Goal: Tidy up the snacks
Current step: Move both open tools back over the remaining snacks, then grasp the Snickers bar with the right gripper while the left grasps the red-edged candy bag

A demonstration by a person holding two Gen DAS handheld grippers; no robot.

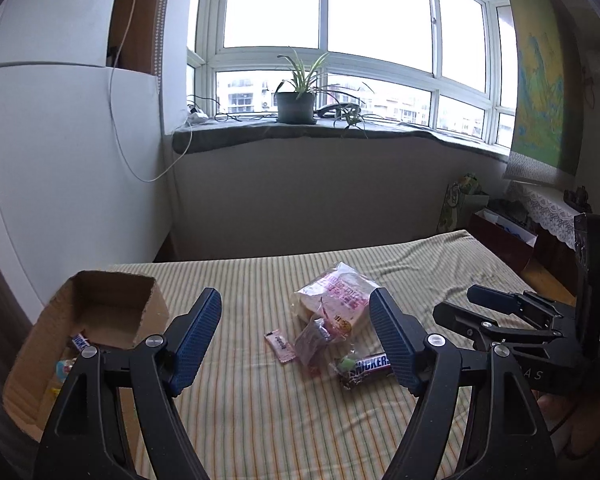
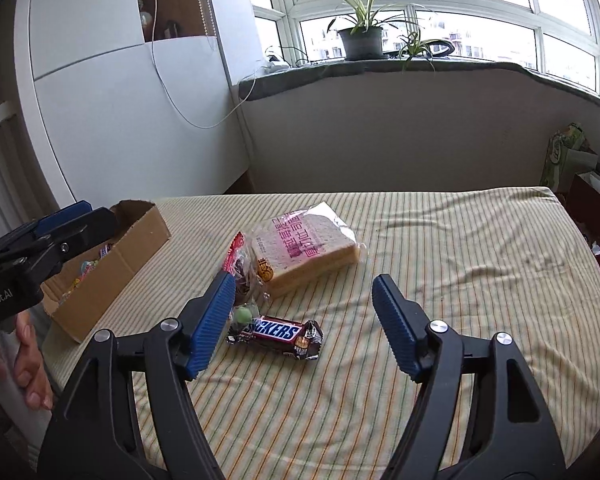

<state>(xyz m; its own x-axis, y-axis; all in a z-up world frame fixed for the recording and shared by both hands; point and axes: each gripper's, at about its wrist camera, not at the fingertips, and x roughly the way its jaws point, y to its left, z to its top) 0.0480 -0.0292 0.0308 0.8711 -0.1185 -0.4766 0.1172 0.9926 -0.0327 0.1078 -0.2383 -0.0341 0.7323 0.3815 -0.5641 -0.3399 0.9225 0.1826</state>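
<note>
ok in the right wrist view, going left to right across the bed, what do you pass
left claw → cardboard box → red-topped candy wrapper → snickers bar → bagged bread slices, then only bare striped bedsheet out to the right edge

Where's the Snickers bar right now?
The brown-wrapped Snickers bar lies on the striped cloth, in front of the clear-bagged sliced bread, right of the cardboard box.
</note>
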